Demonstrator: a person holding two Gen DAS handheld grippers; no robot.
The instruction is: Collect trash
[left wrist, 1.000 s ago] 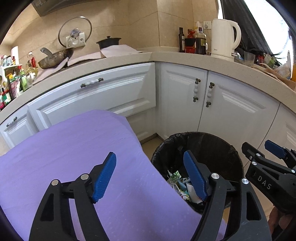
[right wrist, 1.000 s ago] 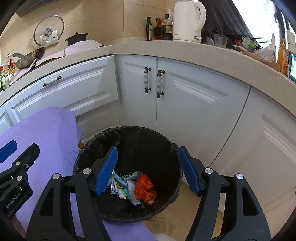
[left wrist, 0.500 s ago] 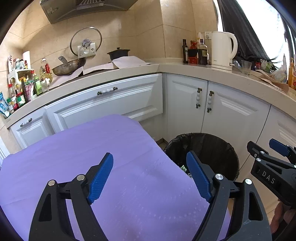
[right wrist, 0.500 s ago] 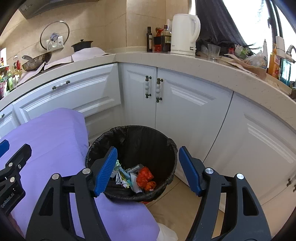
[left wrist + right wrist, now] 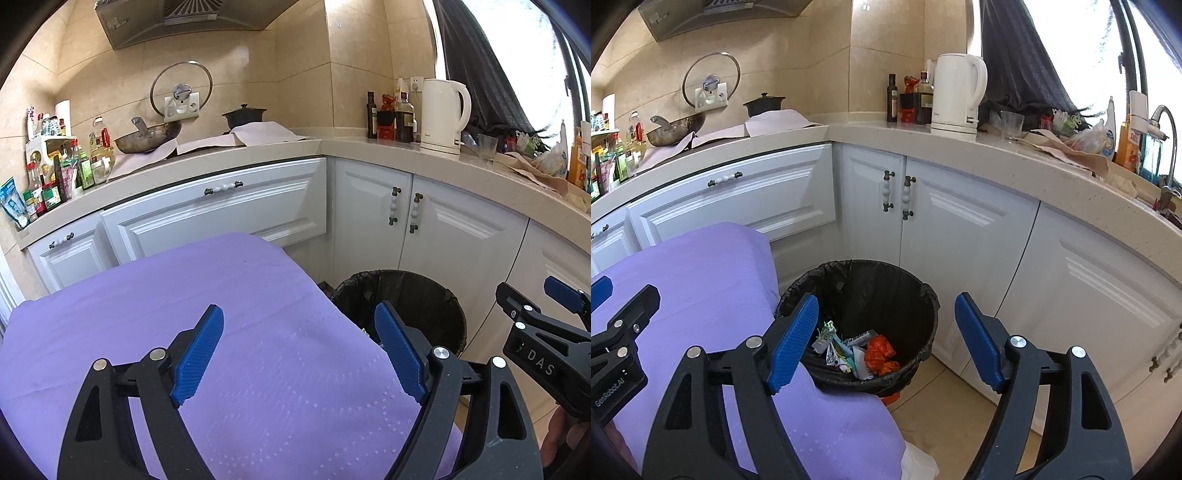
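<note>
Hovering near trash bin point(image 5: 923, 295), left gripper point(image 5: 299, 354) and right gripper point(image 5: 886, 339), jaws spread, empty

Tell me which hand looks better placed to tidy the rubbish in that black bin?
Probably the right: its open tool frames the bin and the wrappers inside. The left tool, also open, hangs over the purple cloth.

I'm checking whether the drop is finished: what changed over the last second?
Both grippers, left and right, lifted and drew back from the trash bin, which now sits lower and smaller in both views. Nothing was gripped or released. Both stayed open; the orange wrapper and the purple cloth stayed put.
</note>
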